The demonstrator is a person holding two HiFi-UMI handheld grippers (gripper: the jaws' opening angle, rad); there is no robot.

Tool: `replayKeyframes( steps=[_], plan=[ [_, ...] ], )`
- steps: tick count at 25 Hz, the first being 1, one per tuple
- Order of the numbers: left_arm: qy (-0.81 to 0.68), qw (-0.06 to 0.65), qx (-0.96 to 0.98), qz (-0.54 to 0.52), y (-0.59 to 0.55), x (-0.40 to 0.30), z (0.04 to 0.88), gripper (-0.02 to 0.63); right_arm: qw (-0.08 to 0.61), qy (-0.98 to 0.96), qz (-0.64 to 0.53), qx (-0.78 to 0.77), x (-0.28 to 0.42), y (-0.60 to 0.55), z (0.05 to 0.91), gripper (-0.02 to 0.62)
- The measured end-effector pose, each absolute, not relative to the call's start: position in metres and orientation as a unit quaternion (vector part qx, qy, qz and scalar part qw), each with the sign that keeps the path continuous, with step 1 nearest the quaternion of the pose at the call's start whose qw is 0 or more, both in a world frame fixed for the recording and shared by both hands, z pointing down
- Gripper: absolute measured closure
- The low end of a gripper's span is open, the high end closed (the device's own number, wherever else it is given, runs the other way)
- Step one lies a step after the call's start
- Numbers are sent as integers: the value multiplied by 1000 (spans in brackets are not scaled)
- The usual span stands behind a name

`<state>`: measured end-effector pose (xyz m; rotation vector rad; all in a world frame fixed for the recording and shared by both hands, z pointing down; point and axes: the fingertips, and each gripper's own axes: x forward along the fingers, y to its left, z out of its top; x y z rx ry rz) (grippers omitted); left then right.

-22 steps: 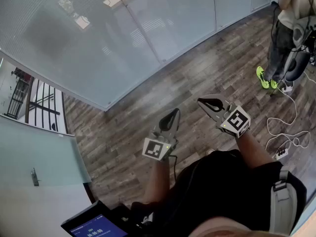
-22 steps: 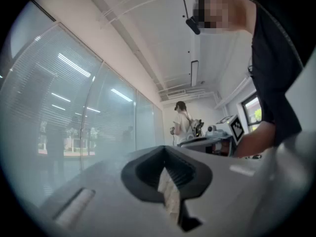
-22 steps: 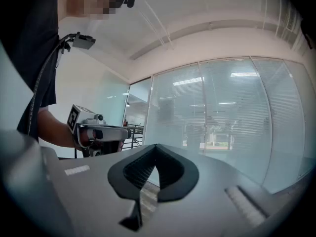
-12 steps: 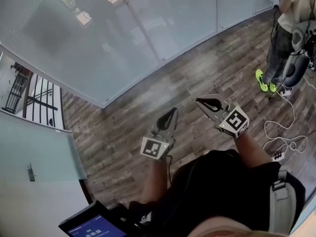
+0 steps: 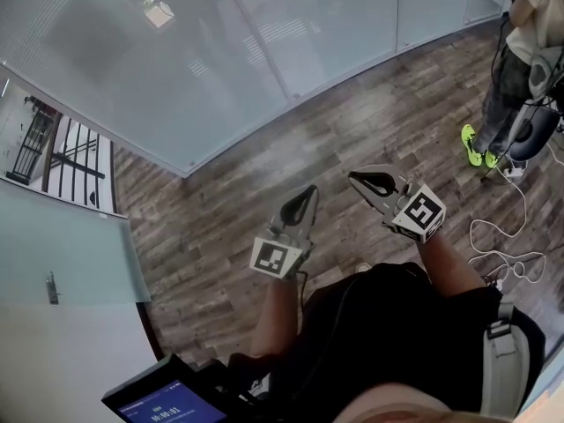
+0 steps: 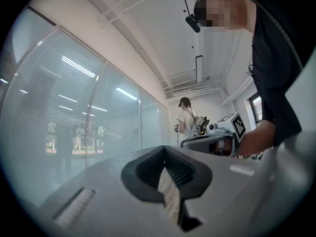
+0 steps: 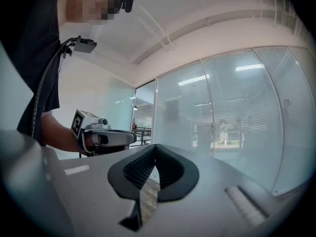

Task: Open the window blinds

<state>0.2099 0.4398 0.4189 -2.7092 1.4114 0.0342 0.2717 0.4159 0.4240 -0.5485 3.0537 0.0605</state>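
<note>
Left gripper (image 5: 308, 192) level above the wooden floor (image 5: 220, 236), jaws together at the tips, nothing between the pads. Right gripper (image 5: 356, 180) just beside it, also level, jaws likewise together and empty. Tips of the two near each other but apart, both pointed toward the glass wall ahead.

Nearest the head camera, at the bottom of its view: black top (image 5: 388, 342) of the wearer, with a grey shoulder strap (image 5: 495, 359) at the right. At the bottom left edge, a dark tablet (image 5: 163, 402) with a lit blue screen.

Farther out, on the floor to the right: loops of white cable (image 5: 502, 236). Beyond the cable, at the top right: a second person (image 5: 524, 51), standing in bright yellow-green shoes (image 5: 472, 144), seen also past the jaws in the left gripper view.

Farthest, across the floor: window blinds (image 5: 159, 69), well apart from both grippers and touched by neither. Horizontal slats lowered behind the tall panes, covering the glass down to the floor line. Ceiling lights mirrored in the panes; dim outdoor shapes through the slats in both gripper views.

To the left of the blinds: a clear pane with a dark railing (image 5: 53, 161) behind it. Nearer on that side, a frosted glass door (image 5: 79, 254) with a small handle (image 5: 50, 286).
</note>
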Motion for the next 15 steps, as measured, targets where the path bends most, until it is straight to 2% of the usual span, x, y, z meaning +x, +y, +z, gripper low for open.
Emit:
replayKeyframes(
  steps=[15],
  plan=[
    [504,42,-863,-12,434,221,418,603,11,994,31,-103,281,416,432,589]
  ],
)
